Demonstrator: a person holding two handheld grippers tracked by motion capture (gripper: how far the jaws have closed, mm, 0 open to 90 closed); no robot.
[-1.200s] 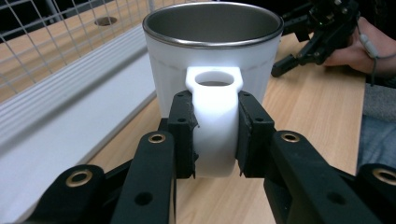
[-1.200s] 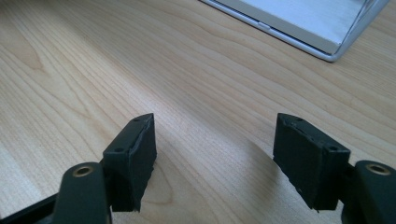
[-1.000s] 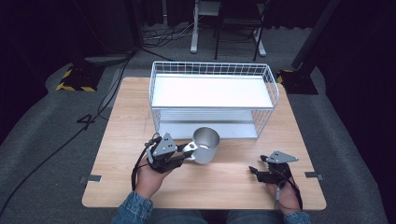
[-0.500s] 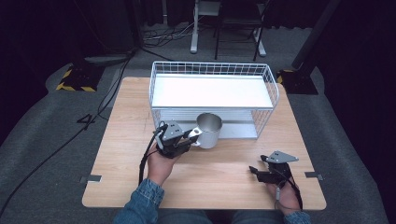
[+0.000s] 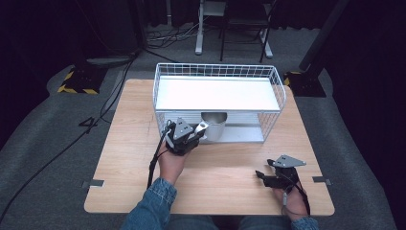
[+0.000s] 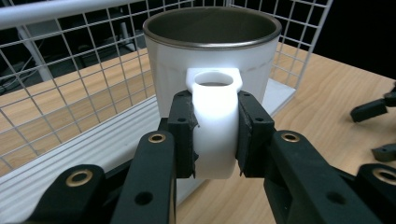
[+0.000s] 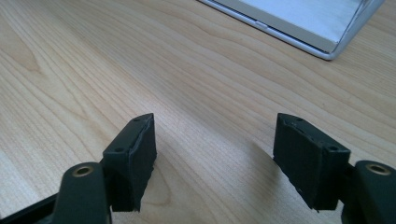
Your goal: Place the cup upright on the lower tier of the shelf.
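Note:
A white mug [image 5: 214,125] with a dark metal inside stands upright in the open front of a white wire rack [image 5: 218,67], under its upper shelf. My left gripper [image 5: 200,128] is shut on the mug's white handle [image 6: 215,140], one pad on each side. In the left gripper view the mug [image 6: 210,56] is over the rack's lower shelf [image 6: 93,149]; I cannot tell if it touches. My right gripper [image 5: 262,177] rests open near the table's front right. Its jaws [image 7: 215,154] stand wide apart over bare wood.
The wooden table [image 5: 129,120] has free room left of the rack and across its front. The rack's top shelf [image 5: 218,93] is a flat white panel. A corner of the rack's base [image 7: 299,23] lies ahead of the right gripper. Cables trail on the grey floor [image 5: 48,143].
My left gripper has carried the mug away from the person, from the table in front of the rack into the rack's lower level. The right gripper has stayed put.

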